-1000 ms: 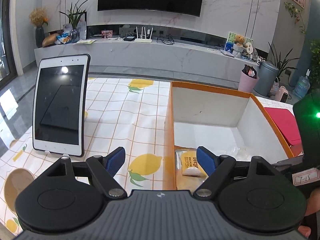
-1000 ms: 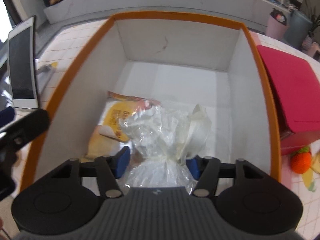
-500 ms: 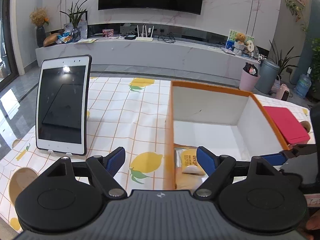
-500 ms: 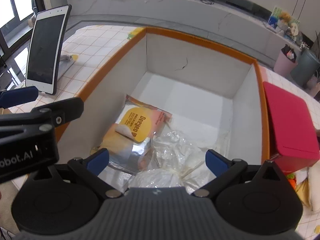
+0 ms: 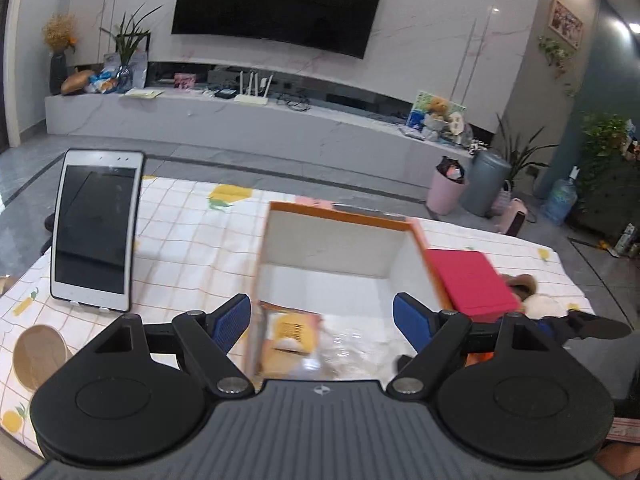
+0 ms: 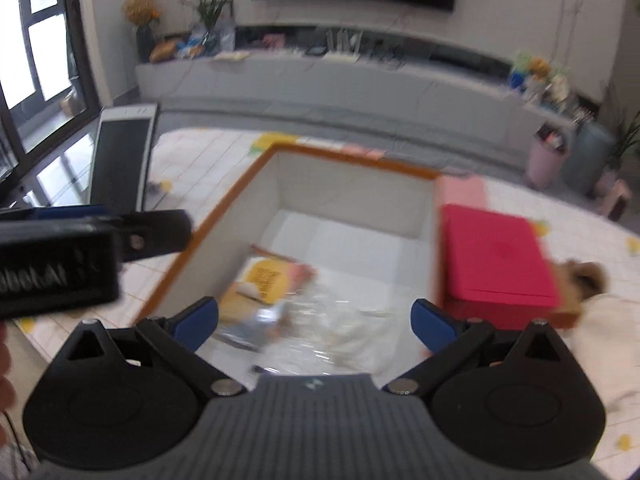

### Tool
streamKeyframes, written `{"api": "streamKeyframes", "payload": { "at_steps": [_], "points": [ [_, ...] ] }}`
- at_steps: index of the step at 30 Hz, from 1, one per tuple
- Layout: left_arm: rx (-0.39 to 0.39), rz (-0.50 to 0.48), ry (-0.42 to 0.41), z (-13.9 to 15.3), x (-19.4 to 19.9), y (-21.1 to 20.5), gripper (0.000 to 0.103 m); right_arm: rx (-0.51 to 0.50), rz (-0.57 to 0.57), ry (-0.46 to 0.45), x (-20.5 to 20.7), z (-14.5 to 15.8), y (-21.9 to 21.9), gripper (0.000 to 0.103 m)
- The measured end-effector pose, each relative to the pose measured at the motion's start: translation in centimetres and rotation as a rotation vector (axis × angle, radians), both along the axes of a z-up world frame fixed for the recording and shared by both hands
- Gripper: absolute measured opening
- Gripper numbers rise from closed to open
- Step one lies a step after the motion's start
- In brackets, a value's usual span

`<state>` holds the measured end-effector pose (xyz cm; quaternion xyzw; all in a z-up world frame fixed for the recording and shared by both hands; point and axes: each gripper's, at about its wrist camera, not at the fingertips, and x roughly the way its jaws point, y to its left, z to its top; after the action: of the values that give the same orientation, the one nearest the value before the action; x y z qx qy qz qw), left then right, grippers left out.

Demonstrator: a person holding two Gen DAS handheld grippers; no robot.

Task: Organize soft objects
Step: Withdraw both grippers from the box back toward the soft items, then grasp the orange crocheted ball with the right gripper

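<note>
Snack packet (image 6: 267,280) flat in box (image 6: 224,216), long axis toward far wall

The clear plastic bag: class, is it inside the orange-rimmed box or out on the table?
Inside. The clear plastic bag lies on the box floor beside the yellow packet.

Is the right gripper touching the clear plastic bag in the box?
Apart. The right wrist view shows the right gripper wide open above the orange-rimmed box, with the clear plastic bag lying on the box floor below its blue pads.
</note>
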<state>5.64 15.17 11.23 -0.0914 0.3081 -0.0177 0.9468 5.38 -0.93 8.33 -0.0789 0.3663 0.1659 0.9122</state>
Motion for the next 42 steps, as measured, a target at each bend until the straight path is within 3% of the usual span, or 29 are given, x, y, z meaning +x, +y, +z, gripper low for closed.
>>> {"api": "streamKeyframes", "payload": {
  "at_steps": [4,7,11,16,21,24,29,36,40,42],
  "points": [
    [0.034,0.022,-0.031,0.0,-1.8,-3.6,0.095,-0.051,-0.035,-0.042,-2.6,0.6,-5.1,0.100],
    [0.084,-0.051,-0.036,-1.1,-2.4,-7.0,0.095,-0.061,-0.096,-0.053,-4.2,0.0,-9.6,0.100],
    [0.131,-0.114,-0.091,-2.8,-3.1,-10.7,0.095,-0.034,-0.205,-0.051,-6.0,-2.9,-15.2,0.100],
    [0.121,-0.101,-0.058,-5.5,-2.6,-13.5,0.095,0.013,-0.276,-0.065,-6.7,-6.9,-19.8,0.100],
    [0.166,-0.115,-0.081,-8.1,-2.7,-16.3,0.095,0.038,-0.293,-0.031,-5.7,-9.7,-21.5,0.100],
    [0.141,-0.130,-0.074,-9.7,-2.7,-17.4,0.095,0.040,-0.285,-0.034,-5.0,-10.5,-22.0,0.100],
    [0.247,-0.189,-0.187,-11.7,-3.9,-19.3,0.095,0.096,-0.317,-0.013,-3.8,-11.5,-23.1,0.100],
    [0.279,-0.276,-0.250,-11.5,-6.3,-20.9,0.095,0.232,-0.317,0.003,0.3,-12.5,-23.7,0.099],
    [0.249,-0.289,-0.243,-10.8,-6.2,-20.9,0.095,0.219,-0.279,0.004,3.5,-12.9,-22.3,0.099],
    [0.234,-0.289,-0.235,-10.7,-6.0,-20.7,0.095,0.181,-0.255,0.037,5.1,-13.8,-21.3,0.092]
  ]
}}
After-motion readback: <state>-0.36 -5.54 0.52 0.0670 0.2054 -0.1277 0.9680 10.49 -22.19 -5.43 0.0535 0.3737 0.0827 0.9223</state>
